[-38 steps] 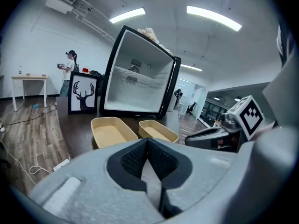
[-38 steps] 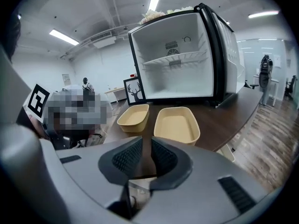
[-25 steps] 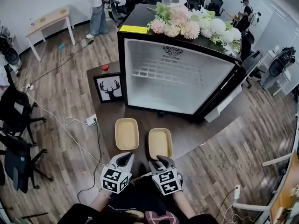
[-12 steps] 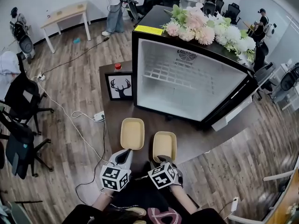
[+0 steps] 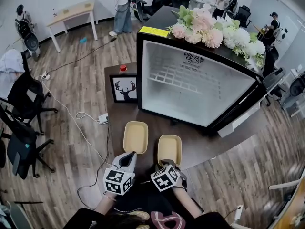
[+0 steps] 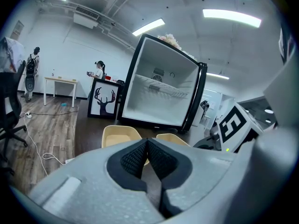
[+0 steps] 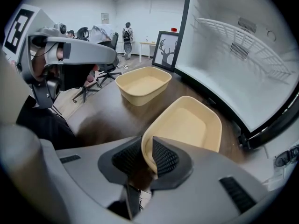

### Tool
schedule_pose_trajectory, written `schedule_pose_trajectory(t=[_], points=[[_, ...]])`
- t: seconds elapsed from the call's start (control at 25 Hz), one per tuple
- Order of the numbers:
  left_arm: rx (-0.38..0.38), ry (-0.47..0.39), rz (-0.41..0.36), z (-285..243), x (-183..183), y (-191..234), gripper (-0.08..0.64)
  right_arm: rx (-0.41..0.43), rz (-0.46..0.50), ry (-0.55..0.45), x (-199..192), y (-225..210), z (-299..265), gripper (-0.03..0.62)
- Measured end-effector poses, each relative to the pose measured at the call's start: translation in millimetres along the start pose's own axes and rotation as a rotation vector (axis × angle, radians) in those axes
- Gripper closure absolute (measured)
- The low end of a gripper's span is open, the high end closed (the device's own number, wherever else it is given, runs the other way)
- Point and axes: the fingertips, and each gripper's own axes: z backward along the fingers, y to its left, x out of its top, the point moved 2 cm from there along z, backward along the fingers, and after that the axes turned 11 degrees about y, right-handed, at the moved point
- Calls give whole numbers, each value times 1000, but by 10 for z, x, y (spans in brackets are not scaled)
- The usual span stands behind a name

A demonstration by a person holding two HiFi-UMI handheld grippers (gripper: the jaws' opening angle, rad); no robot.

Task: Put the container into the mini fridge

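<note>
Beige container point(image 7: 187, 125) rim is pinched by the right claw point(image 7: 145, 154), whose jaws have just been closing. A lift to the fridge point(image 5: 190, 85) is judged ready; the left claw point(image 6: 146, 154) is pressed together, empty.

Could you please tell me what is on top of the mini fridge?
Flowers and a yellow label lie on the mini fridge; the top beneath the flowers is covered.

My right gripper point(image 5: 167, 164) covers the near rim of the right container point(image 5: 170, 147) in the head view. Behind the deer picture point(image 5: 126, 88), only a red cap point(image 5: 123, 67) shows. The yellow label point(image 5: 153, 31) on the fridge point(image 5: 181, 104) is too small to read.
</note>
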Motion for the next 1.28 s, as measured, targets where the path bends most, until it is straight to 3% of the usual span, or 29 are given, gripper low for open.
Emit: schedule_pose_trajectory(t=[0.12, 0.76, 1.28], points=[[-2, 3, -11, -25, 15, -26, 552, -10, -2, -6, 16, -45, -2, 552], [-5, 35, -58, -139, 36, -82, 552, -60, 14, -21, 53, -190, 104, 561], [-1, 45, -28, -223, 12, -69, 552, -87, 32, -30, 38, -396, 320, 563]])
